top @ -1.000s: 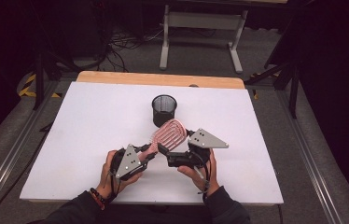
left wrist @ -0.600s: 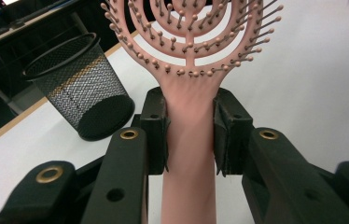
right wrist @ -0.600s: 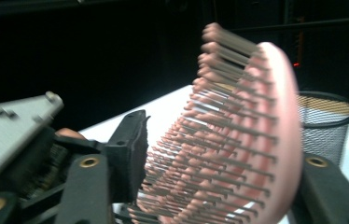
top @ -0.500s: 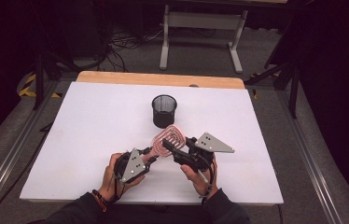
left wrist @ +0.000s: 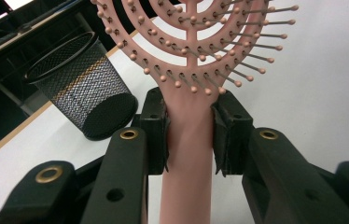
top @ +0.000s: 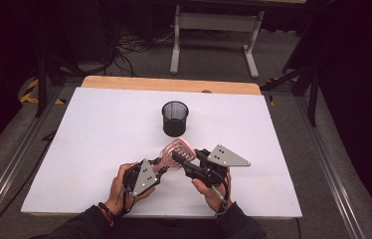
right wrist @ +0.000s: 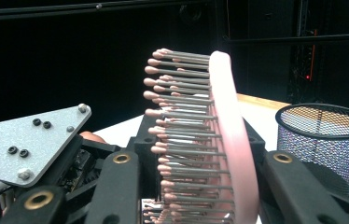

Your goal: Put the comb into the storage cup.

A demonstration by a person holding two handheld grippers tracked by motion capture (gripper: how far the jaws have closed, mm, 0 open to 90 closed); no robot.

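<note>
Left gripper [left wrist: 189, 135]: its two black jaws are clamped on the handle of a pink plastic paddle hairbrush with ball-tipped bristles [left wrist: 196, 60], just below the head. The left gripper view shows the pads pressed flat against either side of the handle, with the bristle face turned toward the camera.

Right gripper [right wrist: 196, 154]: its jaws sit on either side of the same hairbrush's head. The right gripper view shows the head edge-on, bristles pointing to the left of that view and the smooth back to the right. Whether the pads are actually pressing the head cannot be told from this view.

The high view places the hairbrush [top: 176, 149] above the near-centre of the white table [top: 89, 134], held between the left gripper [top: 160, 167] and the right gripper [top: 178, 158], with one hand [top: 124, 181] behind the left tool and the other hand [top: 209, 186] behind the right. That view does not resolve jaw contact.

A black wire-mesh cylindrical cup [top: 175, 118] stands upright on the table beyond the brush, near it but apart. It appears tilted in the left gripper view [left wrist: 81, 84] and upright at the right of the right gripper view [right wrist: 322, 140].

A grey triangular plate [right wrist: 23, 142] on the left gripper is visible in the right gripper view.
</note>
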